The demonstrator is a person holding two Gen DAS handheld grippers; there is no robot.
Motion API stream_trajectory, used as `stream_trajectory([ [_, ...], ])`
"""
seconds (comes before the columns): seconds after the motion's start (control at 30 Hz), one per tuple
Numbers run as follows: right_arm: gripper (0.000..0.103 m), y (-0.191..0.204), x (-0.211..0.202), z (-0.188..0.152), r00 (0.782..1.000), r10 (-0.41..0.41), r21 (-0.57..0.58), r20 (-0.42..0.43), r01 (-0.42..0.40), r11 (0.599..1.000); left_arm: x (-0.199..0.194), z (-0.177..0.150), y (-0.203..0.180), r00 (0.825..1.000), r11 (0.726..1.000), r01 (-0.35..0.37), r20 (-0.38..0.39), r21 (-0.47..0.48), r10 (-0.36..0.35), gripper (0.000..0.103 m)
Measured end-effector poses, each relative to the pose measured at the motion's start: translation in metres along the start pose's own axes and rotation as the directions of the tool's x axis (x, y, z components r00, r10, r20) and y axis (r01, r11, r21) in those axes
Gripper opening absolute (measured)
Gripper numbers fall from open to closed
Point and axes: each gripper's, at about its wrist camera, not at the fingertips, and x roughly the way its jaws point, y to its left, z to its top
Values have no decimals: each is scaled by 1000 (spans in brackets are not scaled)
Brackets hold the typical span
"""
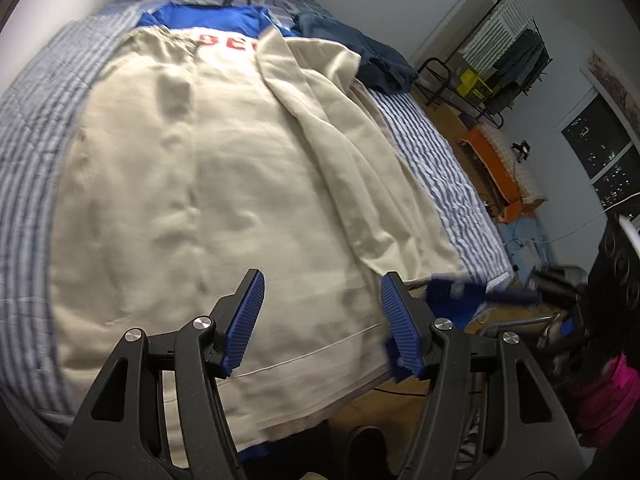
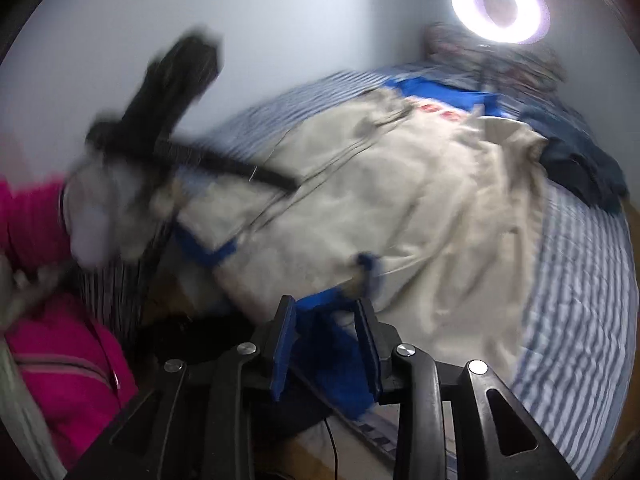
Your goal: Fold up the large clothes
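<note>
A large beige garment (image 1: 208, 184) lies spread along the striped bed, its right side folded over toward the middle. A blue shirt with red letters (image 1: 224, 26) lies under its far end. My left gripper (image 1: 322, 312) is open and empty, hovering above the garment's near hem. In the right wrist view the beige garment (image 2: 400, 208) appears blurred. My right gripper (image 2: 326, 340) stands partly open near the bed's near edge, with blue fabric (image 2: 332, 360) between its jaws; whether it is clamped I cannot tell.
Dark blue jeans (image 1: 372, 56) lie at the bed's far right. The striped bedspread (image 1: 36, 128) surrounds the garments. A clothes rack (image 1: 504, 56) and an orange box (image 1: 496, 164) stand right of the bed. A ring light (image 2: 500, 6) glows above. The person wears pink (image 2: 52, 360).
</note>
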Motion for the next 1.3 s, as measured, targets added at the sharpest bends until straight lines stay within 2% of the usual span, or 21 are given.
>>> stream_trajectory([
  [0.13, 35, -50, -9, 14, 997, -45, 160, 64, 34, 987, 20, 3, -33, 999, 998, 30, -35, 51, -28, 62],
  [0.23, 56, -85, -12, 33, 993, -53, 247, 101, 27, 969, 32, -1, -59, 997, 991, 45, -70, 127, -36, 62],
  [0.37, 57, -133, -6, 68, 986, -40, 333, 165, -17, 943, 50, -12, -80, 993, 976, 28, -114, 217, -3, 63],
  [0.53, 57, -183, 22, 110, 981, -30, 416, 193, -54, 908, 69, -20, -76, 986, 974, -1, -160, 226, 38, 62],
  [0.63, 58, -207, 47, 135, 982, -31, 444, 184, -54, 894, 73, -23, -71, 986, 969, -25, -157, 244, 64, 62],
  [0.67, 58, -215, 58, 144, 984, -33, 453, 176, -51, 890, 72, -22, -69, 986, 970, -21, -155, 243, 60, 60],
  [0.73, 58, -228, 77, 155, 986, -63, 488, 152, -19, 872, 72, -21, -66, 986, 971, -13, -158, 237, 51, 44],
  [0.8, 58, -240, 94, 161, 988, -79, 532, 130, -2, 847, 72, -19, -61, 985, 972, -14, -165, 233, 54, 21],
  [0.9, 57, -258, 122, 171, 991, -72, 575, 113, -7, 818, 72, -14, -54, 985, 978, 7, -172, 206, 29, 8],
  [0.97, 57, -266, 139, 178, 992, -72, 585, 99, 1, 811, 69, -12, -48, 986, 984, 17, -166, 177, 13, 6],
  [1.0, 55, -268, 144, 180, 993, -71, 587, 95, 2, 809, 68, -12, -46, 987, 986, 22, -164, 164, 5, 5],
  [1.03, 48, -271, 149, 182, 994, -65, 588, 92, -2, 809, 66, -12, -43, 987, 988, 26, -161, 150, -2, 5],
  [1.07, 34, -272, 154, 184, 994, -60, 586, 86, -2, 811, 64, -12, -42, 988, 990, 27, -157, 142, -5, 4],
  [1.1, 27, -274, 158, 187, 995, -66, 582, 70, 13, 813, 62, -12, -41, 988, 990, 25, -154, 139, -4, 3],
  [1.13, 12, -276, 161, 190, 995, -81, 577, 55, 35, 816, 60, -13, -39, 989, 991, 23, -149, 133, -3, 3],
  [1.17, 3, -277, 162, 193, 994, -102, 563, 36, 64, 824, 57, -13, -36, 990, 993, 23, -144, 119, -5, 3],
  [1.3, 0, -286, 152, 201, 981, -195, 522, 6, 163, 837, 46, -17, -26, 991, 997, 7, -133, 74, 3, 0],
])
